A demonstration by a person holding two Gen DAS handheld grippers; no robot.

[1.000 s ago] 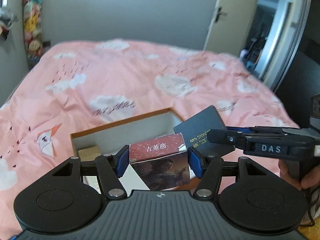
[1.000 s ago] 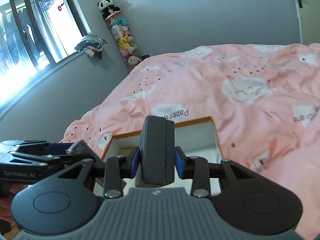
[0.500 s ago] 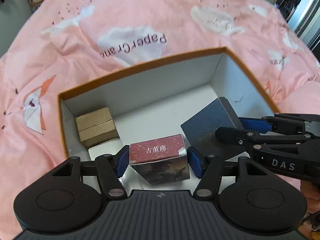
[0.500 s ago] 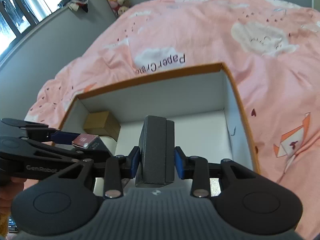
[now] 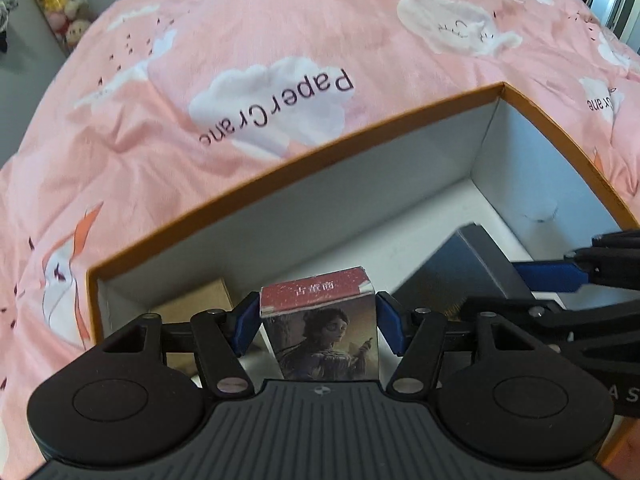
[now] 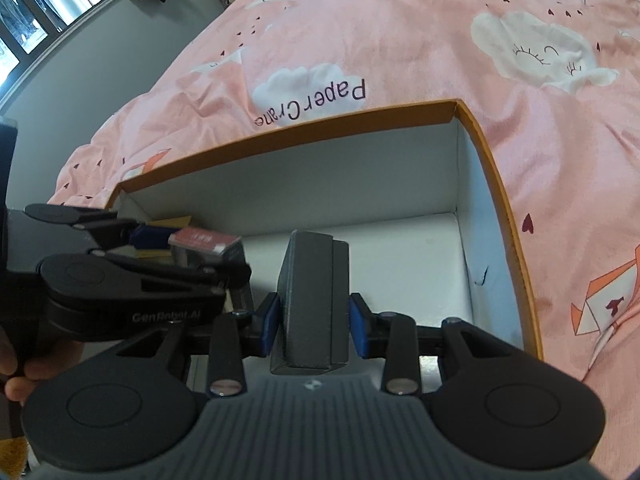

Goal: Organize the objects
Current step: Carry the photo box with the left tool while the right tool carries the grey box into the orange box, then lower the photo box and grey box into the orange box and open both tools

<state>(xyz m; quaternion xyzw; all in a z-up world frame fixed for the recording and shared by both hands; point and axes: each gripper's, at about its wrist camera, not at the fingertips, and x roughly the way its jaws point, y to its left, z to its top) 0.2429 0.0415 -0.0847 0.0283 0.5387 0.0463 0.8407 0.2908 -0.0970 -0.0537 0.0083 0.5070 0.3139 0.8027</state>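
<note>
A pink cloud-print bed (image 5: 280, 40) carries one orange-rimmed box (image 5: 304, 160). The left gripper (image 5: 318, 320) clamps one red card box (image 5: 320, 320); the right gripper (image 6: 314, 316) clamps one dark grey box (image 6: 312, 292).

**Pink, orange, white, and two small boxes**

The bedspread (image 5: 280, 60) under my storage box is pink, printed with white clouds, tiny dark hearts, orange-and-white paper cranes and dark "Paper Crane" lettering. My storage box (image 5: 280, 168) has an orange rim and a white inside. In my left gripper (image 5: 318, 326), black with blue pads, sits a card box (image 5: 320, 332) with a dark red top bearing pale characters and a muted grey-brown portrait of a figure on its face. My right gripper (image 6: 316, 322), also black with blue pads, carries a plain dark grey box (image 6: 310, 300). A tan cardboard box (image 5: 196, 300) lies in the near-left corner.
</note>
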